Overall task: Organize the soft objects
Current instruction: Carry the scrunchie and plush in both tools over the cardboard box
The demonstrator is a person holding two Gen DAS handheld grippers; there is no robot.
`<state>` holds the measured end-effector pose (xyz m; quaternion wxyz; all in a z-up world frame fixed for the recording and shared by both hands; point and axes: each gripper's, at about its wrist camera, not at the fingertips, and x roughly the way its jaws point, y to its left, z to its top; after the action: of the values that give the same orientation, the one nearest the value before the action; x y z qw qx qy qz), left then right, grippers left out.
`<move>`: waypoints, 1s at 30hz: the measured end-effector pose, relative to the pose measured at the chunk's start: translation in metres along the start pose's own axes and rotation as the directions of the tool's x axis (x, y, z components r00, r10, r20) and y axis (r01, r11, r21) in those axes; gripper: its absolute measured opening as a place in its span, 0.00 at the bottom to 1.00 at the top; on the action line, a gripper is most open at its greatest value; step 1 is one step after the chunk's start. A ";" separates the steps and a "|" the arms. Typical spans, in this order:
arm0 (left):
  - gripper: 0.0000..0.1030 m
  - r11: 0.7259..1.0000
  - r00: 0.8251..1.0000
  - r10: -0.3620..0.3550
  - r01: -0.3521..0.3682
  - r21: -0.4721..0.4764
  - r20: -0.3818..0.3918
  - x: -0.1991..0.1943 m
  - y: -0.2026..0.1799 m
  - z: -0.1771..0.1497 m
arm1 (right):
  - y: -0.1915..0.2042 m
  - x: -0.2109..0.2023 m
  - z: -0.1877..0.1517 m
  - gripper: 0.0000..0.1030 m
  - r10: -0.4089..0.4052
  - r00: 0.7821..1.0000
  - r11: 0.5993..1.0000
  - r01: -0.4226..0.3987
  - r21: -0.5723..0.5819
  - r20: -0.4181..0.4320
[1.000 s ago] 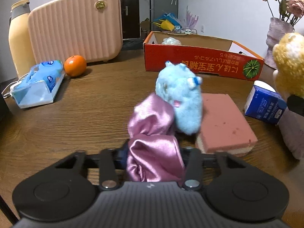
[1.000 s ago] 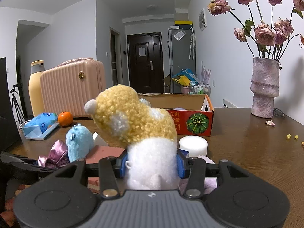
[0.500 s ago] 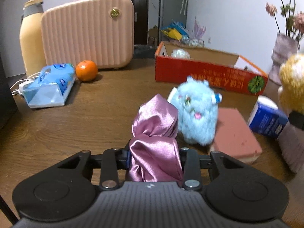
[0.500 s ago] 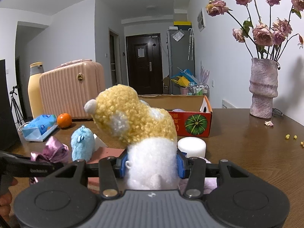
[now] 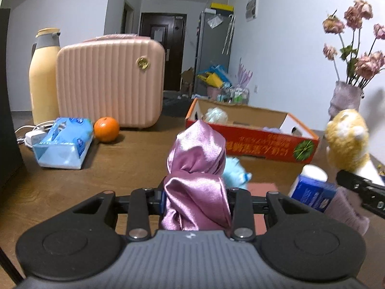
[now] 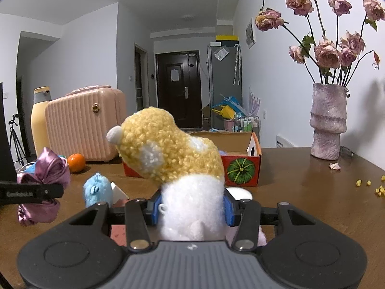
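Left gripper [image 5: 196, 197] is clamped on the slippery, limp satin scrunchie [image 5: 196, 168], right gripper [image 6: 192, 207] on the light, compressible yellow plush [image 6: 168, 154] at its white base, both above the bench [image 6: 300, 192] near the red box [image 6: 243, 168].

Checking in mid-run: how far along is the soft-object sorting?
Done: some soft items already lie in the red box. In hand: left tool grips the pink satin scrunchie; right tool grips the yellow plush. Left: the blue plush on the table.
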<state>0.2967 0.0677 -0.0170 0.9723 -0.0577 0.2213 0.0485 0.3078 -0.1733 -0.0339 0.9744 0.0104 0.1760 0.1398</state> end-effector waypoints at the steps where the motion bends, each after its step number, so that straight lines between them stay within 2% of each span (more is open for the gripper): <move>1: 0.34 1.000 1.000 -0.006 0.006 0.000 0.007 -0.001 -0.003 0.001 | 0.000 0.000 0.001 0.45 -0.002 1.000 1.000 0.002 -0.002 0.005; 13: 0.34 0.998 0.997 -0.052 0.053 -0.022 0.063 0.008 -0.037 0.023 | -0.016 0.018 0.018 0.45 -0.033 0.998 0.999 0.033 0.004 0.049; 30: 0.34 0.993 0.986 -0.097 0.106 -0.059 0.133 0.041 -0.091 0.068 | -0.043 0.046 0.040 0.45 -0.076 0.994 0.997 0.075 0.011 0.080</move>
<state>0.3732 -0.0099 0.0346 0.9834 -0.0978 0.1527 0.0100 0.3744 -0.2005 -0.0147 0.9852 0.0132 0.1374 0.1016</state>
